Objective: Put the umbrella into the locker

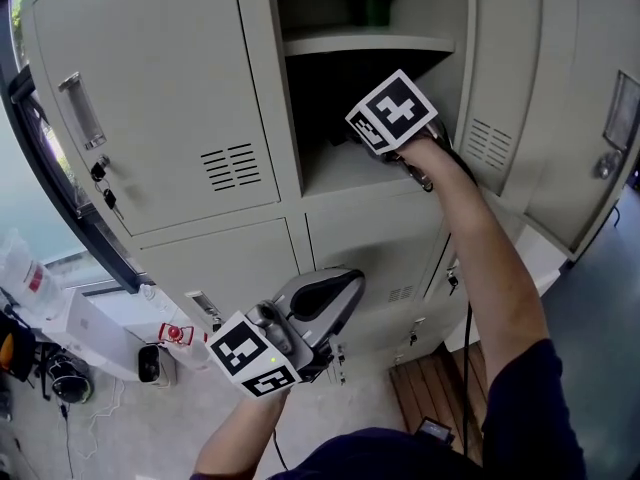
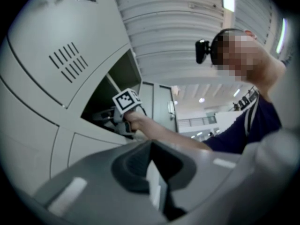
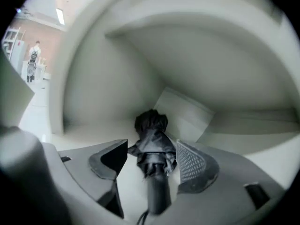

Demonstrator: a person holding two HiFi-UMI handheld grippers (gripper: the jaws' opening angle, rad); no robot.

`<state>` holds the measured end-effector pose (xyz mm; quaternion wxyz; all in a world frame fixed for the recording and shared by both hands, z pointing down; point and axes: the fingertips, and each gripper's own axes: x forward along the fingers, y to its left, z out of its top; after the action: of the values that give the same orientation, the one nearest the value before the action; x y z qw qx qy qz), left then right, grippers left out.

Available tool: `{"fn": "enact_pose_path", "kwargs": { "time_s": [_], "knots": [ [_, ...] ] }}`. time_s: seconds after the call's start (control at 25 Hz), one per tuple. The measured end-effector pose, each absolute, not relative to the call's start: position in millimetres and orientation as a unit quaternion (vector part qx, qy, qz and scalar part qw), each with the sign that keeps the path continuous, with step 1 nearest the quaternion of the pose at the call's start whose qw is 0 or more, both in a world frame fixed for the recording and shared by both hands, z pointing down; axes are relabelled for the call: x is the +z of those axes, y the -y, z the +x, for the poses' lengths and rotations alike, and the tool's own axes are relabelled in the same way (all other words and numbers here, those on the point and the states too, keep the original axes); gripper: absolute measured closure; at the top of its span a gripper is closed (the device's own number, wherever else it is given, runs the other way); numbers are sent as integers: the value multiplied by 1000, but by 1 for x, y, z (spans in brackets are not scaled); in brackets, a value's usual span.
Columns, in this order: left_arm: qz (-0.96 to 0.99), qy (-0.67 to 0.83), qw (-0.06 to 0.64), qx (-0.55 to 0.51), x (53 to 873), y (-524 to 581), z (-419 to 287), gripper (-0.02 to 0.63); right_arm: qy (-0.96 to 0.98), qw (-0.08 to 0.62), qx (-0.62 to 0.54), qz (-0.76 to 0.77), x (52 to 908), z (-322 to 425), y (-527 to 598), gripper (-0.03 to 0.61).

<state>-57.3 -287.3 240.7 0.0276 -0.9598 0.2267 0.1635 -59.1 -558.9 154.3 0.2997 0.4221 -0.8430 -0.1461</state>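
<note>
Beige lockers (image 1: 170, 98) are filling the scene, with one compartment (image 1: 350, 163) standing open.

The right gripper (image 3: 152, 156) is reaching into that compartment. Its jaws are standing apart around the umbrella (image 3: 151, 125) without clamping it. Pale floor is showing between one jaw and the fabric. The meshed pad of the other jaw is sitting just beside the folds, and whether it is touching them I cannot tell.

The umbrella, black and folded, is lying inside the compartment. Its handle is pointing back toward the gripper and its far end is pointing at the rear wall. Just beyond it a pale panel (image 3: 185, 114) is leaning in the back corner.

Above the gripper a shelf (image 1: 370, 40) is spanning the compartment. To the gripper's right the door (image 1: 500, 88) is hanging open. Behind the gripper the person's arm (image 1: 490, 268) is stretching down and back.

The left gripper (image 1: 340, 286) is hovering well below the right one, in front of the lower lockers. Its jaws are pressing together with nothing between them, and they are pointing up toward the open compartment. To its left, clutter (image 1: 60, 358) is lying on the floor.
</note>
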Motion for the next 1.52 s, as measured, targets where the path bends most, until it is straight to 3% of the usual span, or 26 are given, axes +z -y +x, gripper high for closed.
{"fn": "enact_pose_path", "kwargs": {
  "time_s": [0.32, 0.6, 0.84, 1.04, 1.32, 1.52],
  "knots": [
    [-964, -220, 13, 148, 256, 266, -58, 611, 859, 134, -222, 441, 117, -26, 439, 288],
    [-968, -208, 1, 137, 270, 249, -69, 611, 889, 56, -227, 393, 162, -18, 341, 302],
    [-968, -208, -35, 133, 297, 243, -83, 611, 942, 25, -94, 320, 281, -5, 284, 484],
    [-966, -213, -61, 134, 316, 238, -92, 611, 957, 37, 6, 288, 366, 6, 253, 559],
    [-960, -234, -83, 130, 337, 232, -95, 611, 963, 33, 43, 263, 411, 2, 235, 571],
    [-951, -262, -102, 128, 356, 235, -97, 612, 969, -29, 77, 235, 397, 5, 235, 572]
  ]
}}
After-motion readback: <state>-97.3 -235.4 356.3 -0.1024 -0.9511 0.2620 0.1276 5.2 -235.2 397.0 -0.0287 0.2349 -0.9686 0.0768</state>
